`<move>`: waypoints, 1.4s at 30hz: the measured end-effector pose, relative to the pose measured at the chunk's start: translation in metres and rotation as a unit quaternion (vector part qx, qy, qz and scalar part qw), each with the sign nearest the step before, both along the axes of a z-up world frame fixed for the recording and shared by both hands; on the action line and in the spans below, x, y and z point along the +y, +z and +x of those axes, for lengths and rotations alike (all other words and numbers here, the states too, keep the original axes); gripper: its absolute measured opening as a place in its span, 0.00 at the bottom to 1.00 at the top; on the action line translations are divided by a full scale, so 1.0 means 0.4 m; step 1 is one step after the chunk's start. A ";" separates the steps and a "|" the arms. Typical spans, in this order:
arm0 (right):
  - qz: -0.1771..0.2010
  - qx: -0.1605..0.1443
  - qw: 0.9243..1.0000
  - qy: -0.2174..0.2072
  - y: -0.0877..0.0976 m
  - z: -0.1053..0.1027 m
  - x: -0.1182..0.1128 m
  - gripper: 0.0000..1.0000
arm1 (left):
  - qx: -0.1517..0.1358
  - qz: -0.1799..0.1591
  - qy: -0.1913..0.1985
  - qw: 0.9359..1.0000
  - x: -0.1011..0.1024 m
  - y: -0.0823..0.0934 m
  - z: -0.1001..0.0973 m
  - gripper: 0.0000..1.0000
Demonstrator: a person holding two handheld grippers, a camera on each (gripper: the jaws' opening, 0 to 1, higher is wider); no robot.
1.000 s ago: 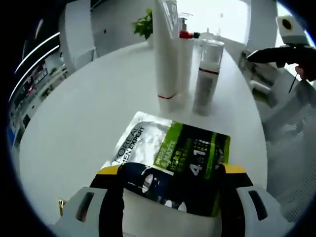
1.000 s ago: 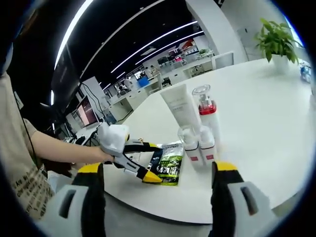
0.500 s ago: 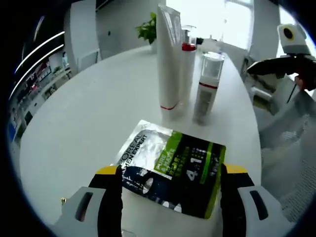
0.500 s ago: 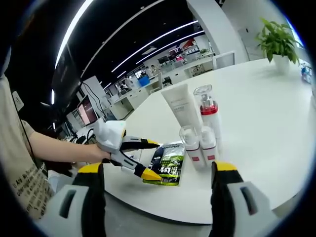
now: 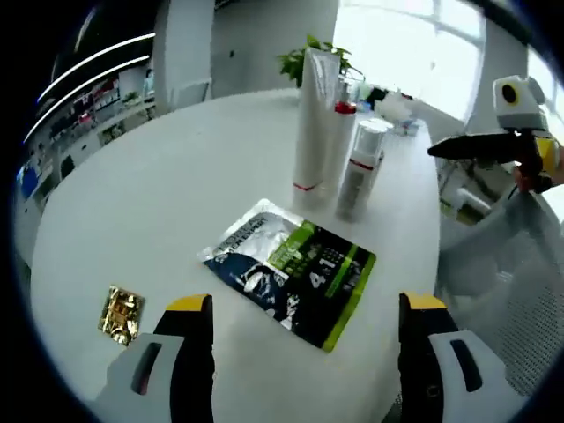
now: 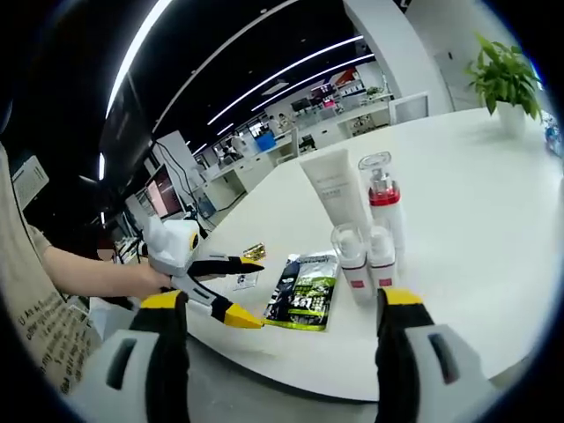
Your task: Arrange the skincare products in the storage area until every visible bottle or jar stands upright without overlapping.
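Observation:
A green, black and silver sachet lies flat on the round white table; in the right gripper view the sachet is near the table's front edge. Behind it stand a tall white tube, a pump bottle with a red collar and a clear-capped bottle. The right gripper view shows the tube, the pump bottle and two small clear-capped bottles, all upright and close together. My left gripper is open, short of the sachet and apart from it. My right gripper is open, off the table.
A small gold packet lies on the table left of the sachet. A potted plant stands at the far edge. A person's hand holds the left gripper. The right gripper hangs beyond the table's right edge.
My left gripper has pulled back from the sachet, which stays flat on the table. The gold packet has come into view. The right gripper has barely moved.

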State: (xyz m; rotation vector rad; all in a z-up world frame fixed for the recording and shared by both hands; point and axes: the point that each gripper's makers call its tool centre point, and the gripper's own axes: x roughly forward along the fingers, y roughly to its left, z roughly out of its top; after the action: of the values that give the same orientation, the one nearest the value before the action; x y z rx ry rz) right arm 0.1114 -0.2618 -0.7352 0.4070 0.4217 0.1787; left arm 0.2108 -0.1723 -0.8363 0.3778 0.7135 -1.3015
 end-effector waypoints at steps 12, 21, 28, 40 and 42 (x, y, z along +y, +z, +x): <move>0.007 0.003 1.000 0.013 -0.015 -0.006 0.006 0.90 | 0.039 -0.030 0.070 0.996 0.140 0.068 -0.051 0.91; 0.012 0.004 1.000 0.023 -0.020 0.000 0.025 0.90 | 0.047 -0.042 0.109 0.992 0.249 0.117 -0.099 0.96; 0.010 0.009 0.999 0.038 -0.022 -0.001 0.046 0.90 | 0.061 -0.066 0.143 0.986 0.279 0.148 -0.101 0.97; -0.002 0.019 0.998 0.060 -0.035 0.003 0.070 0.90 | 0.054 -0.077 0.171 0.981 0.286 0.156 -0.074 0.97; -0.006 0.020 0.998 0.061 -0.039 0.003 0.067 0.90 | 0.055 -0.077 0.173 0.980 0.287 0.154 -0.072 0.97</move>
State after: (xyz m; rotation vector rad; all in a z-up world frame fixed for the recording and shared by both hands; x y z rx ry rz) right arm 0.1127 -0.2348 -0.7509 0.3739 0.4870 0.2876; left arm 0.1822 -0.0576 -0.7747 0.0521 0.7288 -1.0425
